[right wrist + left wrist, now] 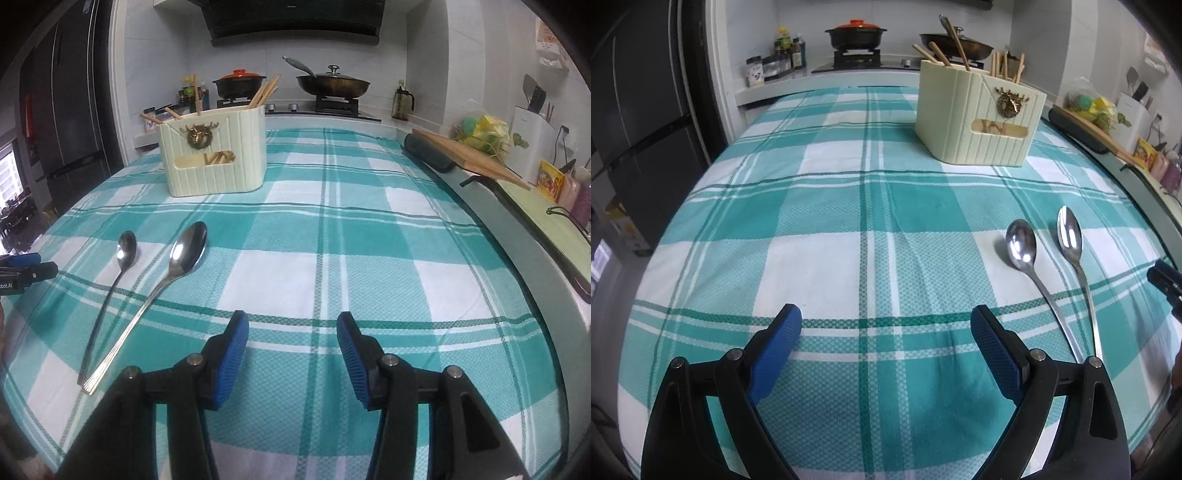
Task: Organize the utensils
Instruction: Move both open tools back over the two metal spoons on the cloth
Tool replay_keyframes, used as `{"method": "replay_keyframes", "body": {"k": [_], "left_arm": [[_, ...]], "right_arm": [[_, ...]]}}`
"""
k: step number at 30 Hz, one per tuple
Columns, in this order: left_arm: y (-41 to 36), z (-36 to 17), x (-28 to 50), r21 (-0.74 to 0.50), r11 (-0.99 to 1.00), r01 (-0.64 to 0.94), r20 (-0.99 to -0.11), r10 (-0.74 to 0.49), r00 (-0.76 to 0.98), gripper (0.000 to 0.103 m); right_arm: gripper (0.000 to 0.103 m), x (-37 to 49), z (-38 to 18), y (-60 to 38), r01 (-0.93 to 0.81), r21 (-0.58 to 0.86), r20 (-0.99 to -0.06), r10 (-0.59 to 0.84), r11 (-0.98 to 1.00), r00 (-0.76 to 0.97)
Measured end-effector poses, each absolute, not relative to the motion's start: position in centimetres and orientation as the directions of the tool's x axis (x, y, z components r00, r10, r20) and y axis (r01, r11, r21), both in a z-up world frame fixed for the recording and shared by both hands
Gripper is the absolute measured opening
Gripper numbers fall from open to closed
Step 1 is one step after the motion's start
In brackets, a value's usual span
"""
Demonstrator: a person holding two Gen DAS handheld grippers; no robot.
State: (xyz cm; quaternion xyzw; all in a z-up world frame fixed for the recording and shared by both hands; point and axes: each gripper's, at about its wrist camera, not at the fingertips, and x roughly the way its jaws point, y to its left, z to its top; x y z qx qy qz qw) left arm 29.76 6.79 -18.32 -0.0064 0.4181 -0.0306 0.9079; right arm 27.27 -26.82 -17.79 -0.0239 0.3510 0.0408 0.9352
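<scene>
Two steel spoons lie side by side on the teal plaid tablecloth (827, 258): a rounder one (1021, 245) (126, 247) and a longer oval one (1070, 234) (188, 249). A cream utensil holder (979, 114) (214, 155) with wooden chopsticks (942, 53) stands farther back. My left gripper (886, 321) is open and empty above the cloth, left of the spoons. My right gripper (293, 325) is open and empty, right of the spoon handles. The left gripper also shows in the right wrist view (26, 267) at the left edge.
A stove with a black pot (240, 83) and a lidded wok (332, 83) stands behind the table. Bottles (786, 51) stand at back left. A wooden cutting board (469, 153) and a knife block (532, 140) sit along the right counter. A dark fridge (639, 110) is on the left.
</scene>
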Motion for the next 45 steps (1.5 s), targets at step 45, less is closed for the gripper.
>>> {"method": "replay_keyframes", "body": {"k": [45], "left_arm": [[7.9, -20.0, 30.2, -0.104, 0.995, -0.010, -0.777, -0.075, 0.626, 0.094]], "right_arm": [[0.051, 28.4, -19.5, -28.9, 0.022, 0.058, -0.696, 0.025, 0.998, 0.717]]}}
